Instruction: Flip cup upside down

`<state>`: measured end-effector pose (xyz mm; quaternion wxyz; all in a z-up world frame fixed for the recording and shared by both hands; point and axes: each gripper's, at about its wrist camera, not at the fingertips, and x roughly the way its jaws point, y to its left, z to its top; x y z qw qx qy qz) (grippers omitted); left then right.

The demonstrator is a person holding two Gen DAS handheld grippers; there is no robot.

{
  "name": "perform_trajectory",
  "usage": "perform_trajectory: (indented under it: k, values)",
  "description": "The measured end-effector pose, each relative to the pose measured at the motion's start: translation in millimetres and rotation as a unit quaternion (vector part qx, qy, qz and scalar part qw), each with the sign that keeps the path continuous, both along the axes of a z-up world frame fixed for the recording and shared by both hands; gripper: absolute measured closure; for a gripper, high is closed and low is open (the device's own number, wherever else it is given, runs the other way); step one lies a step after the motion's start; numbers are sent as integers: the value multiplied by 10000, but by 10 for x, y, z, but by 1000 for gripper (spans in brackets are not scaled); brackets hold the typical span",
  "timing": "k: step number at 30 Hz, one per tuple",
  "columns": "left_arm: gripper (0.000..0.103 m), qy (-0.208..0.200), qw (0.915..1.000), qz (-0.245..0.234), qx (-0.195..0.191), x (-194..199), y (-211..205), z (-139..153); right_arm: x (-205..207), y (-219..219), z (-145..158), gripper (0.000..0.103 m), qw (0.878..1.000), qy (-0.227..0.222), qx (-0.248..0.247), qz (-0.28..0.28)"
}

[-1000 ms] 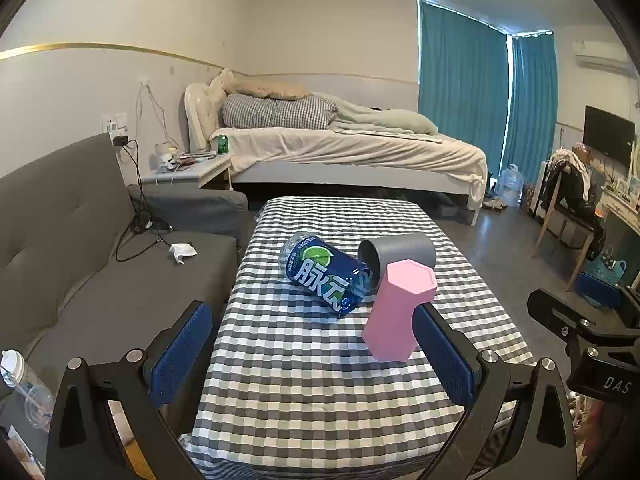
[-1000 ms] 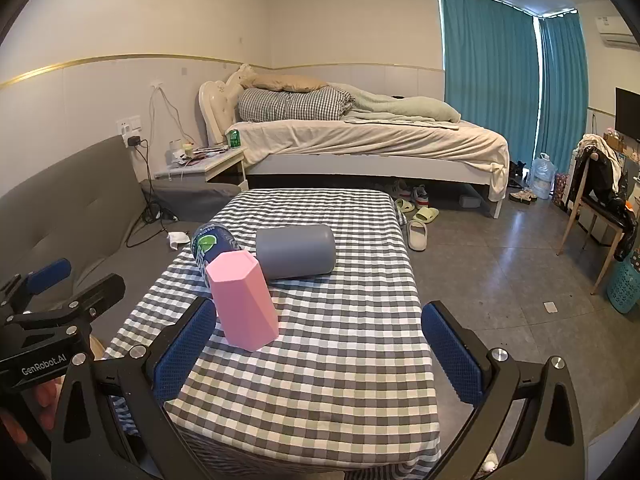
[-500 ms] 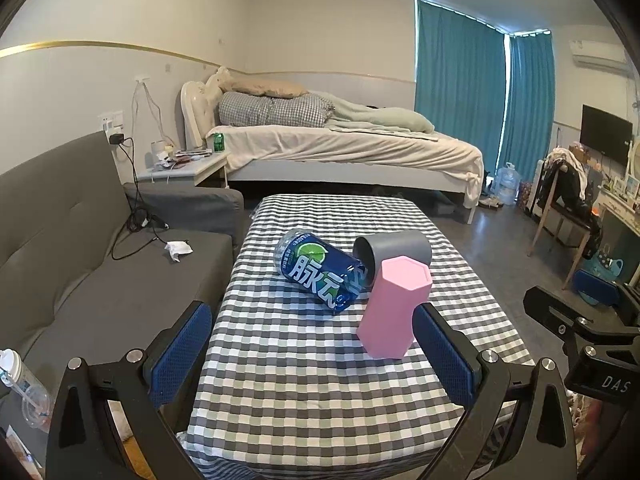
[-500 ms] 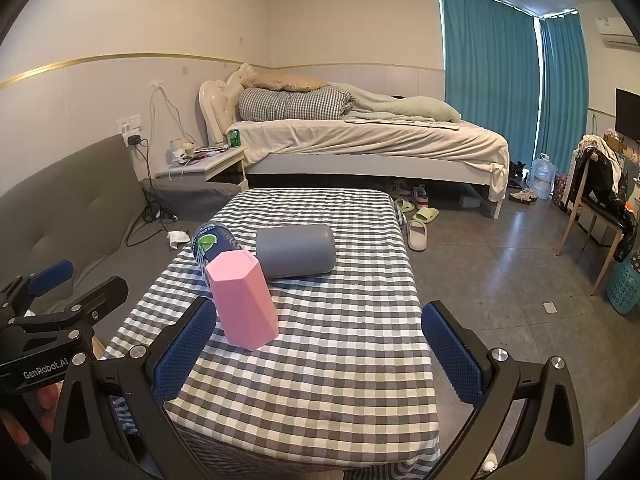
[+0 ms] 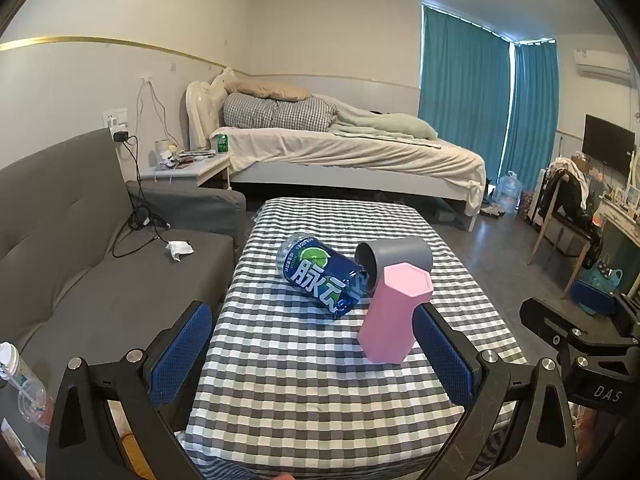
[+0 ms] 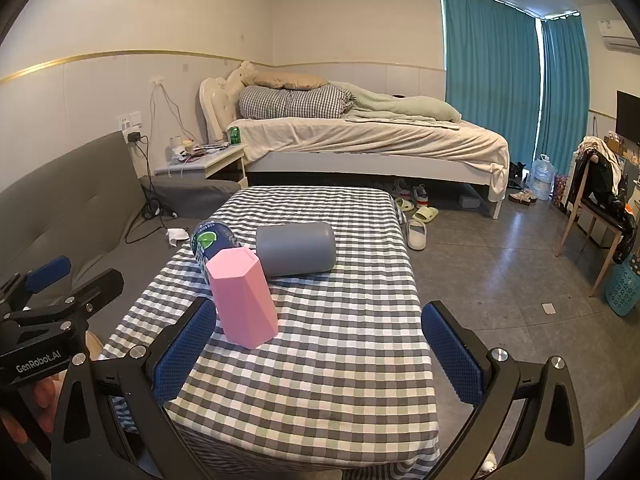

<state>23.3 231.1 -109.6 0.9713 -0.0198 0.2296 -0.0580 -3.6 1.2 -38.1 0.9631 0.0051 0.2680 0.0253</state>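
A pink hexagonal cup [image 5: 394, 312] stands on the checked table [image 5: 312, 384] with its closed end up; it also shows in the right wrist view [image 6: 244, 298]. A grey cup [image 5: 396, 256] lies on its side behind it, also seen from the right [image 6: 296, 248]. A blue bottle [image 5: 322, 276] lies next to both, partly hidden in the right wrist view [image 6: 210, 240]. My left gripper [image 5: 312, 360] is open and empty near the table's front edge, its right pad close beside the pink cup. My right gripper [image 6: 318, 354] is open and empty, over the table's front.
A grey sofa [image 5: 68, 264] runs along the table's left side. A bed [image 5: 344, 152] and a nightstand [image 5: 188, 168] stand beyond the table. A chair [image 6: 600, 216] and a basket [image 6: 624, 288] stand on the floor at the right.
The left wrist view has shifted slightly, so the table objects sit a little further left in it. The right gripper has barely moved. Both grippers stay open.
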Motion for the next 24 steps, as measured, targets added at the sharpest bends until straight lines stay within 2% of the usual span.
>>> perform_trajectory:
  k: [24]
  values:
    - [0, -29, 10000, 30, 67, -20, -9, -5, 6, 11, -17, 0, 10000, 41, -36, 4]
